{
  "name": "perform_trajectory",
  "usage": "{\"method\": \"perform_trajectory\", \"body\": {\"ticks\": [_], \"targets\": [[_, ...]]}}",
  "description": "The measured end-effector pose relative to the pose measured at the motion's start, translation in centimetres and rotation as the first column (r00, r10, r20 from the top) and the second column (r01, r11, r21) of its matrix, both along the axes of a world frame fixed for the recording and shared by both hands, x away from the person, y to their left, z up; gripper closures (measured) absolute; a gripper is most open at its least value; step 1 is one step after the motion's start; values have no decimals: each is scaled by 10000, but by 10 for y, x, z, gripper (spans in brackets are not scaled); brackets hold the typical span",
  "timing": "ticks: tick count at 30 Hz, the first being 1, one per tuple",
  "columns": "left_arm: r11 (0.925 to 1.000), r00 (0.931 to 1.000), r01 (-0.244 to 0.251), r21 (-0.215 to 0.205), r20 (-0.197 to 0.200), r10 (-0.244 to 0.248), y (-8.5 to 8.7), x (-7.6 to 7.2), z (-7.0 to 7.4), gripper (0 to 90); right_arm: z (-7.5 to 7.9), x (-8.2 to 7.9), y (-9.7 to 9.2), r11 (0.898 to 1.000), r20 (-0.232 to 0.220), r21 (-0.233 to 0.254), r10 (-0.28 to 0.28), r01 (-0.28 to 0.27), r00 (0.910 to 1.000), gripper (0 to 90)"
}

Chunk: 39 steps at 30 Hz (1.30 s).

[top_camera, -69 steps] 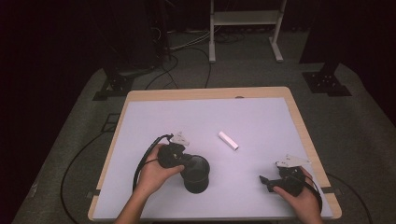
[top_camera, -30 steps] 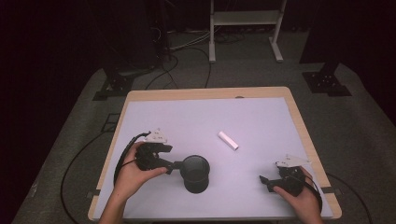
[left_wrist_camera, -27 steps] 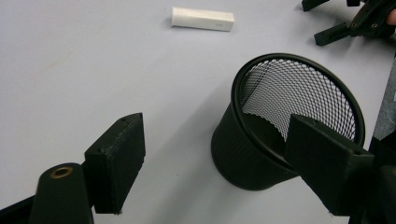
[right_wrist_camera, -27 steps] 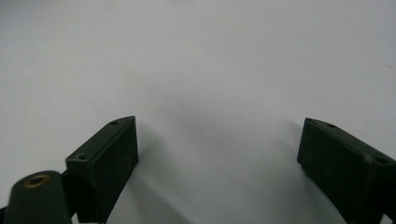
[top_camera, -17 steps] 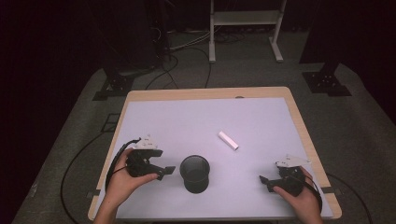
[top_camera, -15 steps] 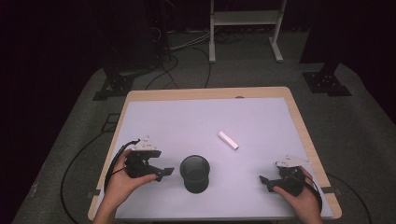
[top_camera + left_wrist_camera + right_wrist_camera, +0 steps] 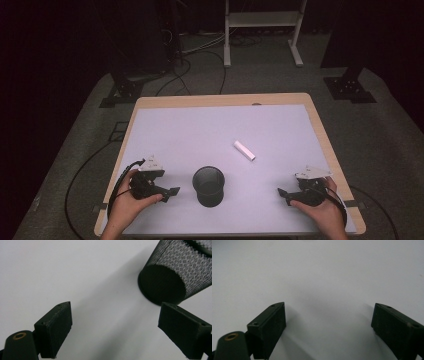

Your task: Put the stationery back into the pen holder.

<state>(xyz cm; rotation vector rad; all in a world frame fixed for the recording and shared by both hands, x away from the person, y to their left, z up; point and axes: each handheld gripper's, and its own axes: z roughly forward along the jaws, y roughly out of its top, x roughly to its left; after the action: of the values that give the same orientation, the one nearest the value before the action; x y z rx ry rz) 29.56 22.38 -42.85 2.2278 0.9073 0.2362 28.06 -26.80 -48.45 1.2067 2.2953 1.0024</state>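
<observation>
A black mesh cup [image 7: 208,185] stands upright on the white table top [image 7: 200,135], near the front middle. My left gripper [image 7: 172,192] lies low to the cup's left, a short gap away, pointing at it. Its jaws have just been opening and hold nothing. In the left gripper view the cup [image 7: 175,272] sits ahead and right of the wide-apart jaws of that gripper [image 7: 115,322]. My right gripper [image 7: 283,195] rests at the front right, open and pointing left. Between the jaws of the right gripper [image 7: 328,320] there is bare table. A small white stick [image 7: 244,150] lies beyond the cup, to its right.
The table has a wooden rim [image 7: 320,125] and stands on grey floor. Behind it are black cables [image 7: 200,65], a white frame [image 7: 262,22] and dark stand feet [image 7: 350,87].
The left gripper has let go of the cup and drawn back to the left and down toward the table's front. The cup stays upright. The right hand has not moved.
</observation>
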Motion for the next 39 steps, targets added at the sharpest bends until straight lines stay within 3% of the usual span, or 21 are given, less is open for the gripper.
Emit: {"method": "perform_trajectory", "body": {"ticks": [4,10,14,18,29,39], "targets": [[9999,9999,-112,86,-75,112,4,-2,-10,112,0,0,1,10000,-30,4,-38,38,10000,110],[9968,9976,-649,459,288,636,13,-5,-24,103,1,1,0,10000,-75,6,-50,50,10000,122],[9958,9967,-779,489,263,767,15,-4,-28,99,3,1,2,9998,-185,-106,-163,161,9997,143],[9935,9949,-977,576,321,960,16,-2,-33,97,6,1,4,9999,-210,-100,-96,94,9997,251],[9899,9911,-1155,826,765,1093,19,0,-44,88,12,7,11,9999,-410,-21,104,-105,9991,327],[9905,9855,-1303,438,1155,1246,22,-3,-50,36,18,15,18,9991,-440,44,423,-422,9981,376]]}}
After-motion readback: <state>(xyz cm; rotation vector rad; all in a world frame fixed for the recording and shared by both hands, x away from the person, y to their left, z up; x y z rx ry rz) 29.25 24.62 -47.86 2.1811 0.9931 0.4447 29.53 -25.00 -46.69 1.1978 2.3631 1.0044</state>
